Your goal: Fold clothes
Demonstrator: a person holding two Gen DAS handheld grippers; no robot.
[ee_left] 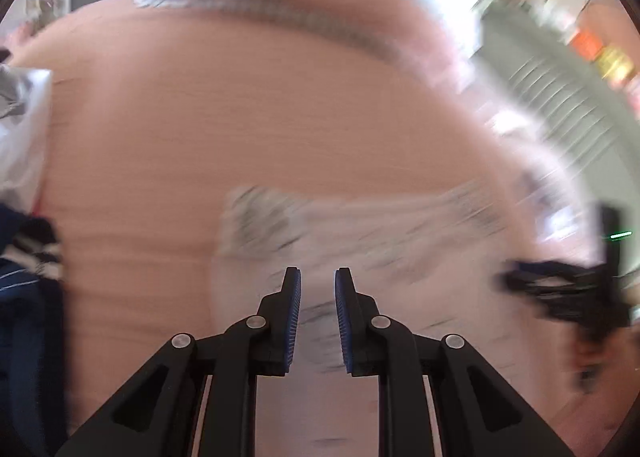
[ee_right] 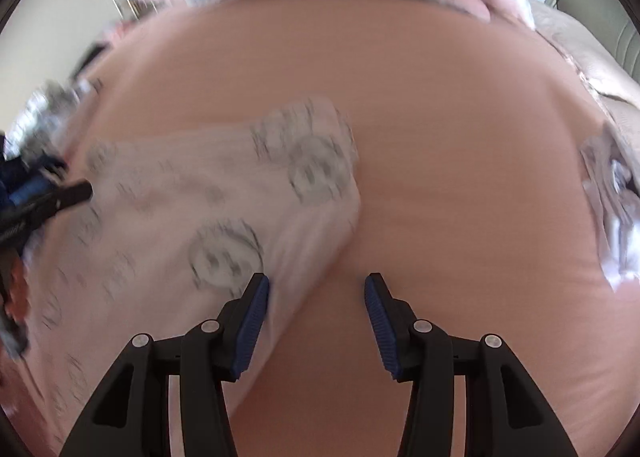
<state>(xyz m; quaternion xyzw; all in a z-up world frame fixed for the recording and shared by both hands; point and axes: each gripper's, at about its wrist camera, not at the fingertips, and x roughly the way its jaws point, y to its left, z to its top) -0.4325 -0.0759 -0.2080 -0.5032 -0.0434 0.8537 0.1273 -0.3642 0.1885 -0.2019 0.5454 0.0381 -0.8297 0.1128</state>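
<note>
A white garment with grey round prints is spread on the pink bed sheet. The right gripper is held wide open at its edge, nothing gripped. The left gripper is parted narrowly above the blurred garment, nothing clamped.

Both fisheye views are showing bright, even, soft light — its source cannot be told. Motion blur is smearing the pale printed garment and pink bedspread, while the gripper fingers are staying sharp; edges are bowing and darkening — possibly some overexposure at right.
</note>
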